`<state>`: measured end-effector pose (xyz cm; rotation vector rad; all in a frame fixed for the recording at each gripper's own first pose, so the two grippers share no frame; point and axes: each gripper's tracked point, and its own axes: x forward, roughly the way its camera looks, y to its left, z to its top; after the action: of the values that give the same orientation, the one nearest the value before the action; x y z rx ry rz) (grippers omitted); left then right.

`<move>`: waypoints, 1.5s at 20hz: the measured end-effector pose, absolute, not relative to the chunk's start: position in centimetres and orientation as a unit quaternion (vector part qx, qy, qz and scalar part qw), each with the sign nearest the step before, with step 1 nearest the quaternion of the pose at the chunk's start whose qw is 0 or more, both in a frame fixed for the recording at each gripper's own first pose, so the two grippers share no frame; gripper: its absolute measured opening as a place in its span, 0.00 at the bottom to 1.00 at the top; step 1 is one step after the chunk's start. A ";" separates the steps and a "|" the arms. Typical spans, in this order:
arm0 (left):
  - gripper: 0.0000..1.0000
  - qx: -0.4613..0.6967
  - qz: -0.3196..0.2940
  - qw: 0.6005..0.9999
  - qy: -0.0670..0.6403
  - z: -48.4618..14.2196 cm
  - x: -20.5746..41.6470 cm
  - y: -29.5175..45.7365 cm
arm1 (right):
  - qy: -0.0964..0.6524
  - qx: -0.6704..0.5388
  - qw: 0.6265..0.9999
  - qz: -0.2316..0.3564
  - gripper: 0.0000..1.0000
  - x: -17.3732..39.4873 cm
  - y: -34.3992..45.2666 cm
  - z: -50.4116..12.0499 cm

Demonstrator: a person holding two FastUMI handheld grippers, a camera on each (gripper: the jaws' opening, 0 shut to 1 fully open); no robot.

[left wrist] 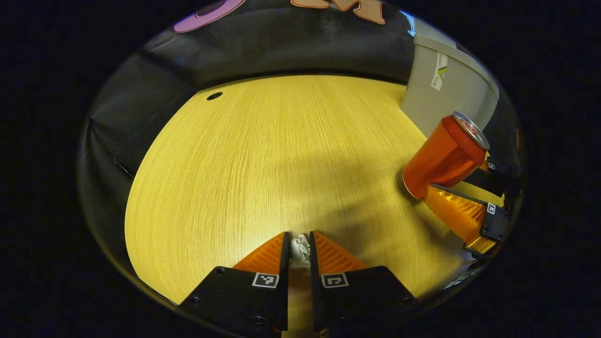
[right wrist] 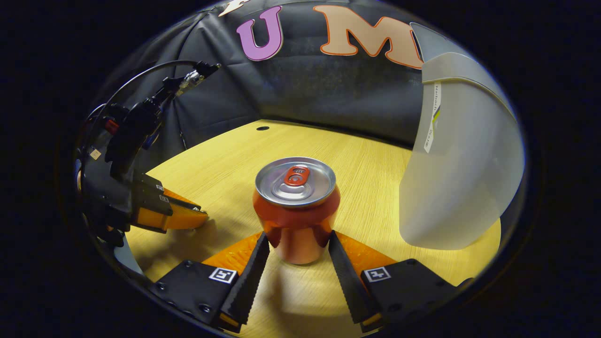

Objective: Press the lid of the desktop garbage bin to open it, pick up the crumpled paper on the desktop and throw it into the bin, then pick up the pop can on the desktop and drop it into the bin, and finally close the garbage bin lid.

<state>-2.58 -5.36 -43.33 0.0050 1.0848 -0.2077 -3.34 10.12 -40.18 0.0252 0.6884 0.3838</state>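
Orange and metal-topped, the upright pop can stands on the yellow wood-grain worktop just left of the tall grey plastic garbage bin, handy for a short lift into it, and the right claw has its fingers part-open around the can's lower body, at or almost at its sides, so I cannot tell whether they press on it. Nearer in the left gripper view, the left claw is drawn almost together, clamped on the small crumpled white paper, low over the worktop, likely for carrying to the bin.
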 end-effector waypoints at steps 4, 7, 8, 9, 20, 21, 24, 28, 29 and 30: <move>0.16 -0.002 -0.105 0.856 0.507 -42.7 -2.4 -6.0 | 0.333 0.014 0.925 0.181 0.83 -4.0 9.1 -39.6; 0.16 0.000 -0.107 0.863 0.494 -41.9 -2.0 -6.8 | 0.333 0.016 0.927 0.173 0.84 -4.9 8.2 -39.0; 0.16 0.001 -0.108 0.865 0.490 -41.6 -2.0 -6.9 | 0.333 0.016 0.928 0.169 0.83 -5.1 7.7 -38.8; 0.16 0.003 -0.109 0.868 0.485 -41.2 -1.8 -7.0 | 0.332 0.018 0.928 0.167 0.83 -5.5 7.3 -38.6; 0.17 0.025 -0.131 0.894 0.427 -36.1 -0.3 -10.1 | 0.334 0.033 0.935 0.110 0.83 -8.5 0.2 -37.4; 0.17 0.030 -0.134 0.898 0.418 -35.3 -0.1 -10.3 | 0.333 0.035 0.936 0.105 0.83 -8.8 -0.5 -37.4; 0.16 0.025 -0.143 0.906 0.398 -33.0 0.4 -11.2 | 0.332 0.041 0.938 0.088 0.83 -9.3 -2.7 -37.1; 0.16 0.010 -0.159 0.917 0.366 -30.3 2.0 -13.9 | 0.332 0.047 0.940 0.068 0.83 -10.2 -5.3 -36.7; 0.16 0.009 -0.163 0.920 0.358 -29.5 2.4 -14.4 | 0.331 0.048 0.940 0.064 0.83 -10.3 -5.9 -36.6; 0.16 0.007 -0.167 0.922 0.349 -28.7 2.7 -14.8 | 0.330 0.049 0.941 0.061 0.83 -10.3 -6.4 -36.5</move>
<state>2.67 -14.85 -28.67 0.0149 0.7171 -0.3420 -10.29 -6.42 -36.52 0.1002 0.6732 0.1240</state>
